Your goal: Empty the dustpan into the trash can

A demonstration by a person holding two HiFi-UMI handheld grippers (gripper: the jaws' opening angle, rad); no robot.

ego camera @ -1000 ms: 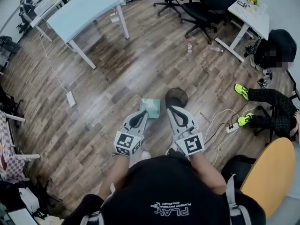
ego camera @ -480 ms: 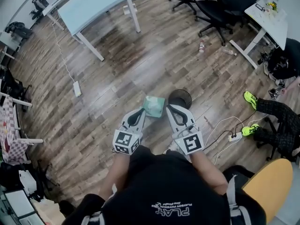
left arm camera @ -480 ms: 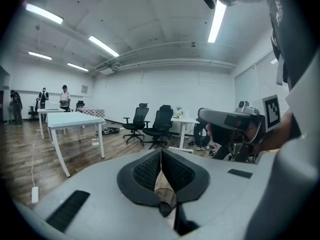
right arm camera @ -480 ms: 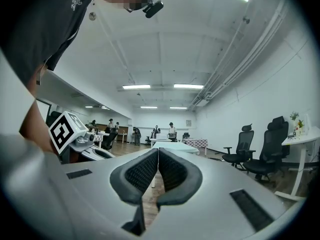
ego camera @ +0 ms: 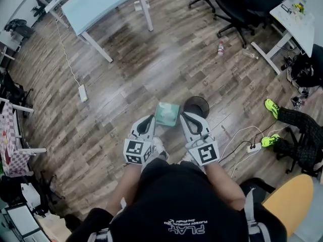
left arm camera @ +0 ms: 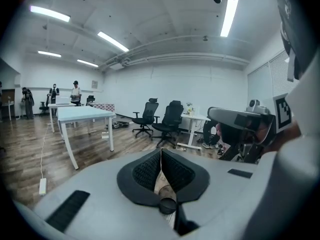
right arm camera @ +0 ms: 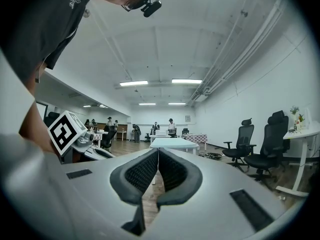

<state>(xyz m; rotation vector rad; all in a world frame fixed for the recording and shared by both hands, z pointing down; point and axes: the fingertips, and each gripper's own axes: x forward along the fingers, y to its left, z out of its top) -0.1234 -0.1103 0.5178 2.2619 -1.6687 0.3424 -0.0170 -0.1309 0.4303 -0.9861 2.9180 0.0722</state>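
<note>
The teal dustpan [ego camera: 166, 114] hangs just over the wooden floor, directly left of the round black trash can [ego camera: 196, 106]. My left gripper [ego camera: 150, 120] sits right behind the pan. In the left gripper view its jaws [left arm camera: 161, 151] are shut, with the dark round end of the dustpan's handle [left arm camera: 167, 204] caught low between the pads. The pan itself is hidden there. My right gripper [ego camera: 187, 116] is held at the can's near rim. In the right gripper view its pads [right arm camera: 158, 151] meet with nothing between them.
A light blue table [ego camera: 101, 4] stands far left, with black office chairs [ego camera: 237, 4] and a white desk [ego camera: 298, 19] far right. A bottle [ego camera: 220, 47] and two power strips [ego camera: 251, 146] [ego camera: 83, 93] lie on the floor. A seated person's neon shoes [ego camera: 272, 107] are at the right.
The person has stepped forward, and a shoe now shows below the left gripper. Both grippers and the dustpan went along and sank a little. The pan stays left of the can, and both grippers remain shut.
</note>
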